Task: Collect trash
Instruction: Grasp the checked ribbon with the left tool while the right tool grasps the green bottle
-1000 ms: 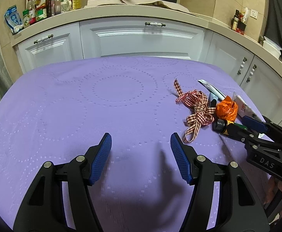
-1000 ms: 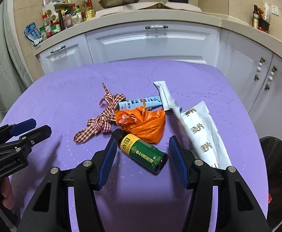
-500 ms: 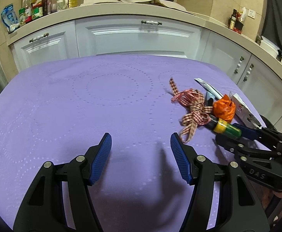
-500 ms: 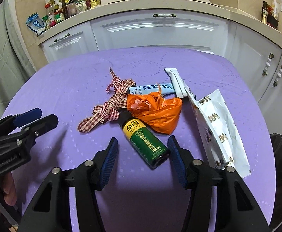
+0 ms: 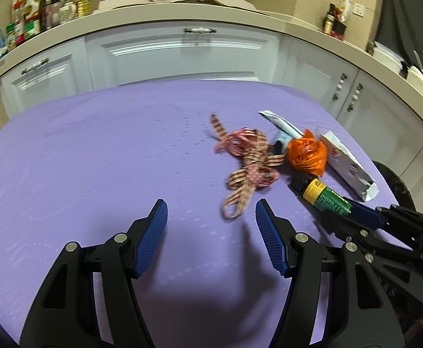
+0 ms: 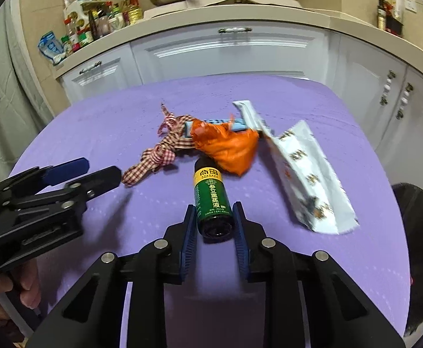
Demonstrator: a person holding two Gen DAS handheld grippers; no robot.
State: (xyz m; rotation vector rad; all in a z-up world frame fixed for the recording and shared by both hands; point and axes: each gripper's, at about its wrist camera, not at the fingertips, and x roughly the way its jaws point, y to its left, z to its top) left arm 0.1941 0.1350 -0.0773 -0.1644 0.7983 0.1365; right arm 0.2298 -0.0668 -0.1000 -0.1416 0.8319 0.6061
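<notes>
My right gripper jaws just closing, pads flanking green bottle base, at 6 o'clock of orange bag. Glass, I judge: rigid, slippery, roll-prone; grip mid-label. Left gripper apart, empty.

The right gripper, its jaws just closing, is seen with the green bottle between them on the purple bench. An orange bag lies at twelve o'clock of the bottle, a white pouch at two o'clock.
</notes>
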